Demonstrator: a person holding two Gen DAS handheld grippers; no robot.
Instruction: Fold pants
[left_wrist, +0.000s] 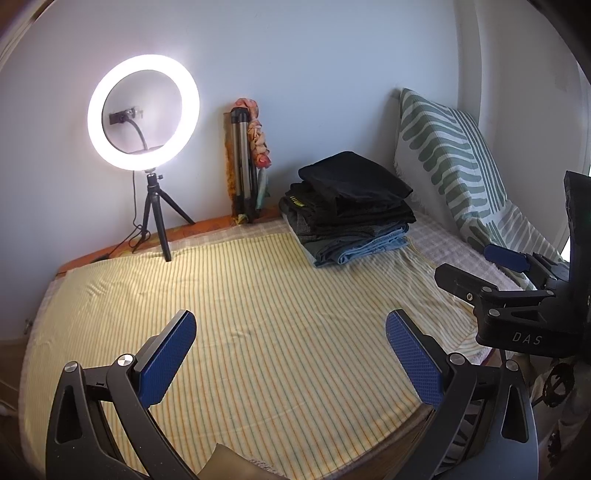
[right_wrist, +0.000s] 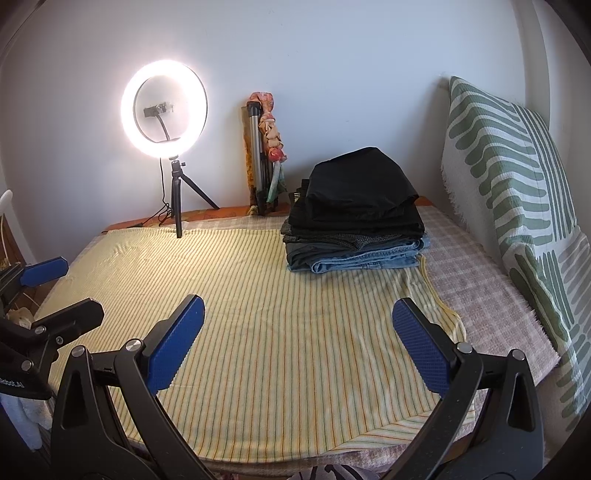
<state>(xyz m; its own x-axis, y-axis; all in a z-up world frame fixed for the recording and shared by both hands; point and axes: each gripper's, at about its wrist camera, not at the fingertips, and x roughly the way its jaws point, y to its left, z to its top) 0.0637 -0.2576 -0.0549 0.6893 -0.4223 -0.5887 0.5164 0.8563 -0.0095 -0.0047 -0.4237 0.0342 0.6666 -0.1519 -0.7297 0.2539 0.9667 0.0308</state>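
Observation:
A stack of folded pants (left_wrist: 351, 206) (right_wrist: 354, 218) sits at the back right of the bed, black pairs on top and blue jeans (left_wrist: 365, 245) (right_wrist: 369, 258) at the bottom. The yellow striped cloth (left_wrist: 258, 295) (right_wrist: 277, 280) in front of the stack lies flat with nothing on it. My left gripper (left_wrist: 291, 328) hovers open over the near edge, holding nothing. My right gripper (right_wrist: 299, 306) is open and holds nothing, to the right of the left one. Each shows in the other's view: the right gripper (left_wrist: 472, 264), the left gripper (right_wrist: 66, 290).
A lit ring light (left_wrist: 144, 110) (right_wrist: 164, 110) stands on a small tripod at the back left. A folded tripod (left_wrist: 242, 166) (right_wrist: 256, 155) with a cloth tied on it leans on the wall. A green-patterned pillow (left_wrist: 454, 158) (right_wrist: 517, 184) lines the right side.

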